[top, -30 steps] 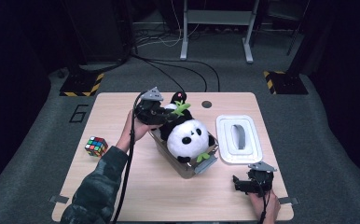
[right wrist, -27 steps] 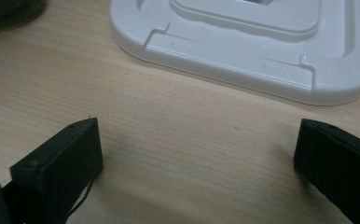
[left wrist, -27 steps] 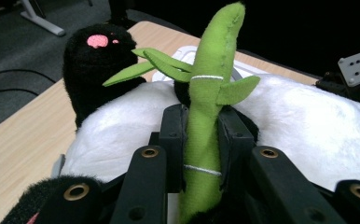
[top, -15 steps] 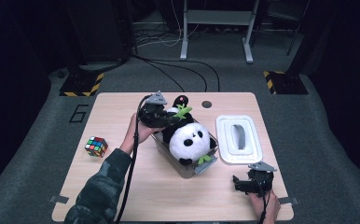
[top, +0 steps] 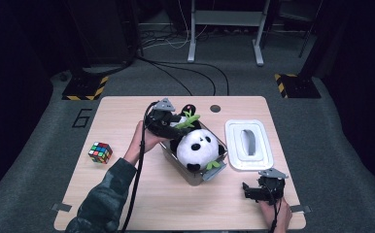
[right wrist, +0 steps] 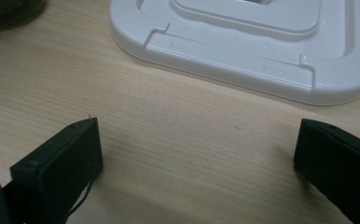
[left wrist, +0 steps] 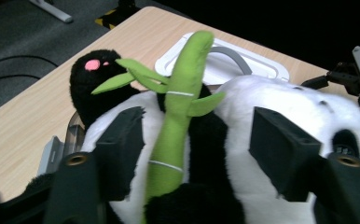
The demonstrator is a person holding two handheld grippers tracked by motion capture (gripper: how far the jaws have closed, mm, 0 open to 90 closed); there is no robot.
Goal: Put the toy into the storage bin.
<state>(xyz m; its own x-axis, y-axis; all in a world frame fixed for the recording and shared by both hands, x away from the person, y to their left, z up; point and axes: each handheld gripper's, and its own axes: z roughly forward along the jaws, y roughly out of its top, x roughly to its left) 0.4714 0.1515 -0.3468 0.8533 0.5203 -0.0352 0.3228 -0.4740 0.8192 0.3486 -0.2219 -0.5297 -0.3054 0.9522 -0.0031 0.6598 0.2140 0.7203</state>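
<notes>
A black-and-white panda plush lies in a clear plastic bin at mid-table. It has a green bamboo stalk on its far end. My left gripper is at the bin's far-left corner, over the plush. In the left gripper view its jaws stand apart on either side of the bamboo stalk and do not press on it; they have just been opening. The panda's white body lies beneath. My right gripper rests open near the front right edge, with bare table between its jaws.
A white bin lid lies flat to the right of the bin, and its edge sits just beyond the right jaws. A Rubik's cube stands at the table's left. A dark round hole marks the far edge.
The left gripper and the plush have shifted slightly toward the near side, with the panda settling into the bin. The right gripper has not moved.
</notes>
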